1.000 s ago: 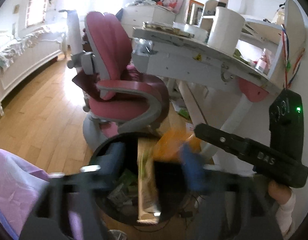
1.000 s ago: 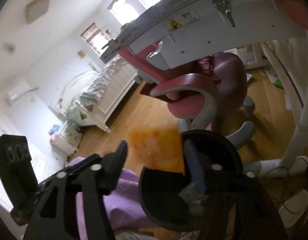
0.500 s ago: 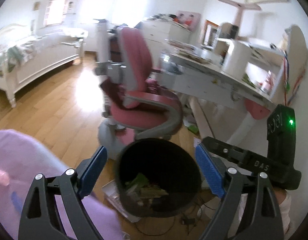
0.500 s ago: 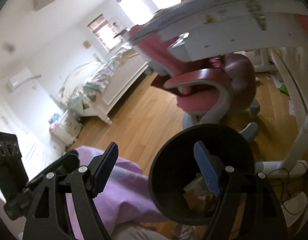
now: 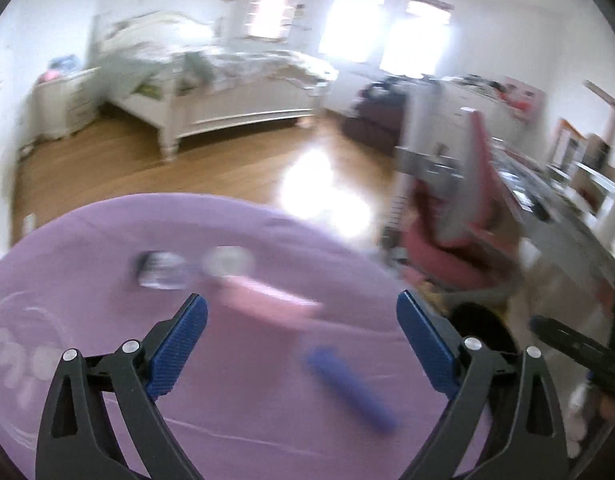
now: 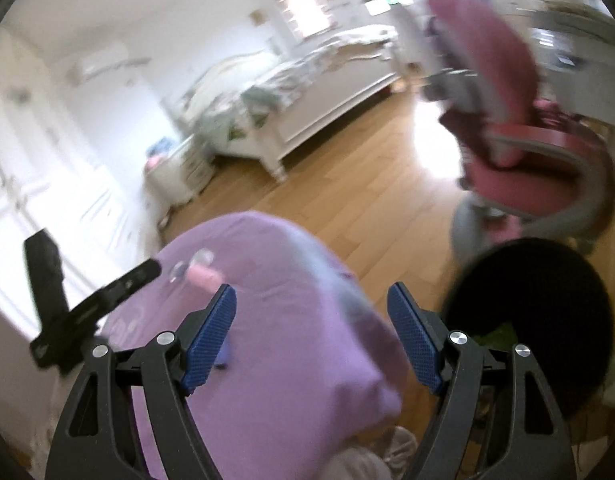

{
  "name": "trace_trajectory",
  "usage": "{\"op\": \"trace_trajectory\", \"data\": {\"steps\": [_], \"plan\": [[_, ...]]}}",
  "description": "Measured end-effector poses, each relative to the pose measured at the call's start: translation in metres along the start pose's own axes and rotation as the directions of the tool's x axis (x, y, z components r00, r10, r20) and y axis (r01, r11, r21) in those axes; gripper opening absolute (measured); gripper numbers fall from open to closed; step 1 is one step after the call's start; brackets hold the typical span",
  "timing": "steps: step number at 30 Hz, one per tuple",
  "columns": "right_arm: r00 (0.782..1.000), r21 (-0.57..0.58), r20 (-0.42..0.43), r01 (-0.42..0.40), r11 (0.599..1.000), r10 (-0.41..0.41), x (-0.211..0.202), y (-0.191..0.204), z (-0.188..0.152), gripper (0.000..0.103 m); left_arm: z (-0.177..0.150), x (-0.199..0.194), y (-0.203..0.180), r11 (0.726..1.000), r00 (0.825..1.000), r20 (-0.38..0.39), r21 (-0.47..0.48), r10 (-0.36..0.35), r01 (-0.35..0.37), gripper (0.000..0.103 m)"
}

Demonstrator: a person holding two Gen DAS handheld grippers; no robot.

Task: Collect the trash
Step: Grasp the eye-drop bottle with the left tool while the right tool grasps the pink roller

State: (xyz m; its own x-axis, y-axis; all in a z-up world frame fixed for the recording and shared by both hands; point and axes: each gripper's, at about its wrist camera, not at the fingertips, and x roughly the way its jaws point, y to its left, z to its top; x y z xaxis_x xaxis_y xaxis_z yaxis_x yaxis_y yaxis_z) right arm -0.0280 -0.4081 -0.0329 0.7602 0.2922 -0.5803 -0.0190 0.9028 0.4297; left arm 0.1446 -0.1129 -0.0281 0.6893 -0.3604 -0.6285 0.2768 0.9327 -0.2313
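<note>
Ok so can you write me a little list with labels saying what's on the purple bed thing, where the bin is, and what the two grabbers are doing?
purple surface: blurred pink item, blue item, small clear-looking item lying on it
black bin: on the wood floor beside the pink chair, greenish trash inside
left gripper: opening, nothing between the jaws
right gripper: open, empty
picture quality: motion blur, items hard to identify

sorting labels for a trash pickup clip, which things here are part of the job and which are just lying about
Part of the job:
- black bin, some green scraps inside
- blurred pink item, blue item and small pale item on the purple cover, possibly trash
- left tool, opening, empty
- right tool, open, empty

Just lying about:
- pink chair
- white bed
- desk
</note>
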Motion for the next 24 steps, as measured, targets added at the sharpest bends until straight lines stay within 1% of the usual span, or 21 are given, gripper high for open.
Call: {"op": "trace_trajectory", "data": {"steps": [1, 4, 6, 8, 11, 15, 17, 18, 19, 21, 22, 23, 24], "plan": [[1.0, -0.02, -0.016, -0.014, 1.0, 0.014, 0.008, 0.011, 0.001, 0.077, 0.002, 0.004, 0.016, 0.999, 1.0, -0.011, -0.02, 0.027, -0.027, 0.094], [0.996, -0.097, -0.079, -0.06, 0.993, 0.053, 0.041, 0.047, 0.004, 0.077, 0.008, 0.018, 0.05, 0.995, 0.996, -0.044, -0.053, 0.08, -0.082, 0.094], [0.989, -0.149, -0.126, -0.096, 0.984, 0.078, 0.067, 0.073, 0.007, 0.077, 0.013, 0.03, 0.068, 0.993, 0.993, -0.062, -0.054, 0.103, -0.107, 0.094], [0.984, -0.192, -0.158, -0.114, 0.975, 0.084, 0.086, 0.094, 0.009, 0.077, 0.017, 0.04, 0.078, 0.992, 0.99, -0.075, -0.034, 0.118, -0.121, 0.094], [0.974, -0.259, -0.209, -0.14, 0.956, 0.086, 0.12, 0.122, 0.013, 0.077, 0.021, 0.056, 0.089, 0.992, 0.985, -0.113, 0.007, 0.129, -0.129, 0.094], [0.963, -0.338, -0.259, -0.156, 0.928, 0.068, 0.161, 0.151, 0.021, 0.077, 0.023, 0.073, 0.093, 0.992, 0.98, -0.156, 0.057, 0.122, -0.114, 0.094], [0.957, -0.374, -0.285, -0.162, 0.913, 0.053, 0.178, 0.16, 0.024, 0.077, 0.022, 0.078, 0.092, 0.993, 0.977, -0.186, 0.068, 0.108, -0.097, 0.092], [0.954, -0.389, -0.297, -0.164, 0.906, 0.046, 0.185, 0.163, 0.025, 0.077, 0.022, 0.081, 0.093, 0.993, 0.974, -0.196, 0.073, 0.109, -0.097, 0.088], [0.95, -0.407, -0.312, -0.165, 0.898, 0.033, 0.194, 0.167, 0.026, 0.077, 0.024, 0.082, 0.093, 0.99, 0.972, -0.196, 0.09, 0.128, -0.112, 0.084], [0.94, -0.439, -0.34, -0.166, 0.883, 0.007, 0.21, 0.176, 0.025, 0.077, 0.024, 0.083, 0.091, 0.981, 0.966, -0.196, 0.13, 0.169, -0.145, 0.07], [0.935, -0.457, -0.355, -0.168, 0.873, -0.006, 0.217, 0.18, 0.024, 0.075, 0.024, 0.083, 0.09, 0.978, 0.964, -0.196, 0.144, 0.18, -0.154, 0.067], [0.931, -0.465, -0.364, -0.17, 0.869, -0.012, 0.222, 0.183, 0.022, 0.068, 0.023, 0.081, 0.089, 0.975, 0.963, -0.192, 0.153, 0.189, -0.161, 0.058], [0.927, -0.467, -0.375, -0.174, 0.867, -0.016, 0.227, 0.183, 0.021, 0.061, 0.022, 0.079, 0.09, 0.974, 0.963, -0.189, 0.155, 0.192, -0.164, 0.053]]}}
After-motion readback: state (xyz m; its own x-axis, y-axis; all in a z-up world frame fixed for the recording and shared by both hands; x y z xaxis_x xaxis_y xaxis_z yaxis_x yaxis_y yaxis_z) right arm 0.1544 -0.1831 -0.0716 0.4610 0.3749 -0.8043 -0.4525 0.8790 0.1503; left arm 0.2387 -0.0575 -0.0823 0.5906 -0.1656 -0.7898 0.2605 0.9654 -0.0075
